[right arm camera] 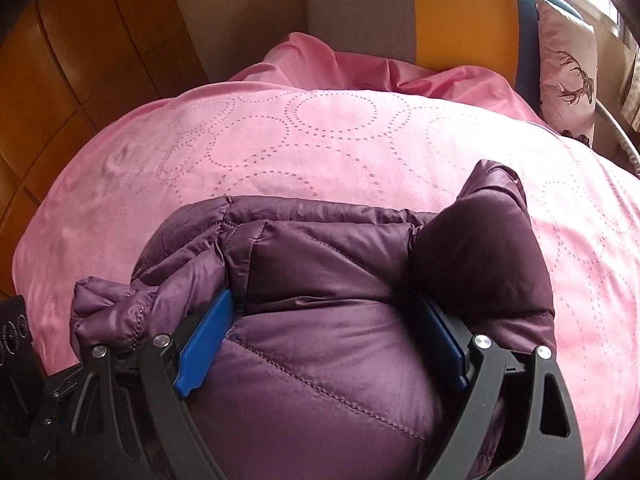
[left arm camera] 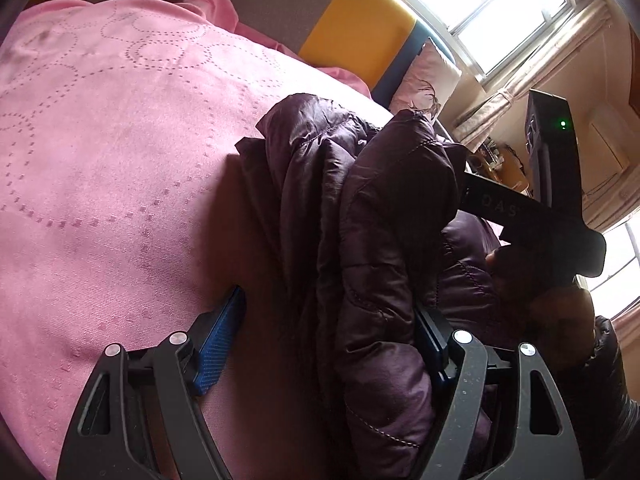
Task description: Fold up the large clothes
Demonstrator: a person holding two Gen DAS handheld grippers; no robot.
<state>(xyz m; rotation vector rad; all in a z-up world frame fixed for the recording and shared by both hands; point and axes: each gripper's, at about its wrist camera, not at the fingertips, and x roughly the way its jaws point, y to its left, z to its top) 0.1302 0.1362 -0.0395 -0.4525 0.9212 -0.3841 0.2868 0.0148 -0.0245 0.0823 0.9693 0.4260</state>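
Observation:
A dark purple quilted puffer jacket [right arm camera: 320, 280] lies bunched on the pink bedcover [right arm camera: 320, 140]. My right gripper [right arm camera: 326, 340] stands wide open over it. A puffy fold of the jacket fills the space between its blue pads [right arm camera: 204, 336]. In the left wrist view the jacket [left arm camera: 384, 240] rises in a heaped fold. My left gripper [left arm camera: 326, 344] is open around that fold's near edge: the cloth leans on the right pad and the left pad [left arm camera: 220, 344] rests apart on the bedcover [left arm camera: 120, 160]. The right gripper's black body [left arm camera: 556, 168] and the hand holding it [left arm camera: 536, 292] show beyond the jacket.
A grey, yellow and blue headboard [right arm camera: 460, 12] backs the bed. A pillow with a deer print [right arm camera: 568, 64] leans at its right end. Wooden panels [right arm camera: 80, 40] stand to the left of the bed. Bright windows [left arm camera: 480, 8] lie beyond the headboard.

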